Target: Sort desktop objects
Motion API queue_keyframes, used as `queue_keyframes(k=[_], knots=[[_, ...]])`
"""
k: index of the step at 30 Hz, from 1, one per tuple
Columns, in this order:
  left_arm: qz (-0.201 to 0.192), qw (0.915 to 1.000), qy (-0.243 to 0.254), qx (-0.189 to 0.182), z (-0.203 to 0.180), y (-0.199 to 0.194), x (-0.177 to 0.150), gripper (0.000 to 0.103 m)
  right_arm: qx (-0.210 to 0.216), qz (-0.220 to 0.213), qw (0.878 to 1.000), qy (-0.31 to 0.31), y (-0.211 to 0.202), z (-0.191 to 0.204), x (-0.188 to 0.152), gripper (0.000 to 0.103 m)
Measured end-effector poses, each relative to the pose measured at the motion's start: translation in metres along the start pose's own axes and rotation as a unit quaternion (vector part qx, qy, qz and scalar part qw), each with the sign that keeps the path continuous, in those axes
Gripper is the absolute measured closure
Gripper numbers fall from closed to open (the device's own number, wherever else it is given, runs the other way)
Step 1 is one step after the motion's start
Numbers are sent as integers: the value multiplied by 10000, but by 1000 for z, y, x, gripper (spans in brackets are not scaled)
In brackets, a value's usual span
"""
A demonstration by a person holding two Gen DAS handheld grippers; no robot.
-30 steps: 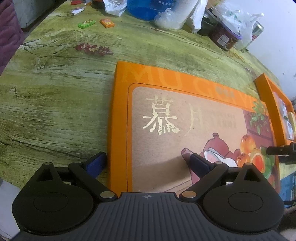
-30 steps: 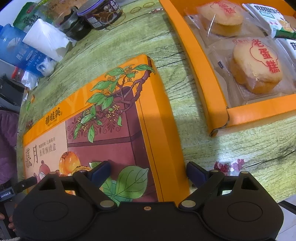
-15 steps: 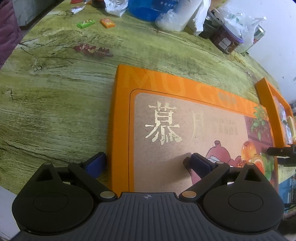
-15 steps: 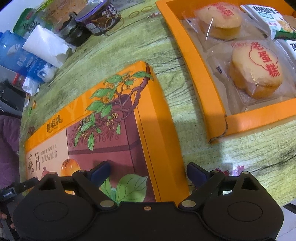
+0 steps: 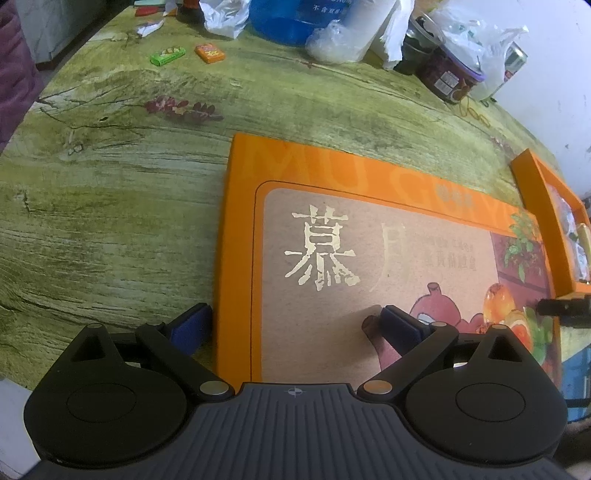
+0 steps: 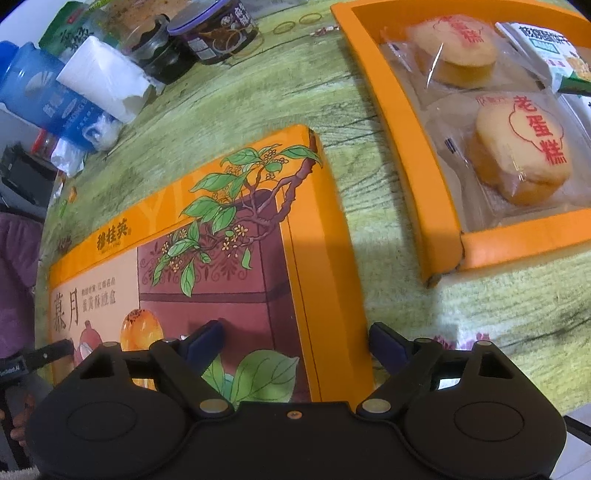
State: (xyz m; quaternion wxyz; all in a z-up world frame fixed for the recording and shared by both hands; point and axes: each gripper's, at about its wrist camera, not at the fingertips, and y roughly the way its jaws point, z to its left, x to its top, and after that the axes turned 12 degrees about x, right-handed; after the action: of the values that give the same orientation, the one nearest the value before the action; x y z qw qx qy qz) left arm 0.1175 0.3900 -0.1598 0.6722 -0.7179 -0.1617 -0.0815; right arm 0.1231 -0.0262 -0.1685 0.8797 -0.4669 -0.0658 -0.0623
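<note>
The right gripper [image 6: 295,341] is closing its jaws across the right edge of the orange box lid [image 6: 325,258], the gap visibly narrower than a second ago. In both wrist views the lid is sitting slightly farther from the cameras than before.

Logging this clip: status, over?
Left gripper open astride lid edge. Right gripper jaws closing astride opposite edge. Filled tray beside, apart.

Green wood-print tablecloth [image 5: 110,206] w/ blue jug [image 5: 295,18], plastic bags [image 5: 476,33], dark jar [image 5: 448,75] at back.
</note>
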Motion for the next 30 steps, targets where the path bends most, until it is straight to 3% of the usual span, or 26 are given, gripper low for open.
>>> queue_keyframes(k=[15,30], knots=[[-6,10000,72,-7,-2,0,1,3,199,-131,9994,252,-2,-13,2,24],[-125,9999,87,58,-6,-6,-3,6,88,-152,9998,86,-4,-8,-2,25]])
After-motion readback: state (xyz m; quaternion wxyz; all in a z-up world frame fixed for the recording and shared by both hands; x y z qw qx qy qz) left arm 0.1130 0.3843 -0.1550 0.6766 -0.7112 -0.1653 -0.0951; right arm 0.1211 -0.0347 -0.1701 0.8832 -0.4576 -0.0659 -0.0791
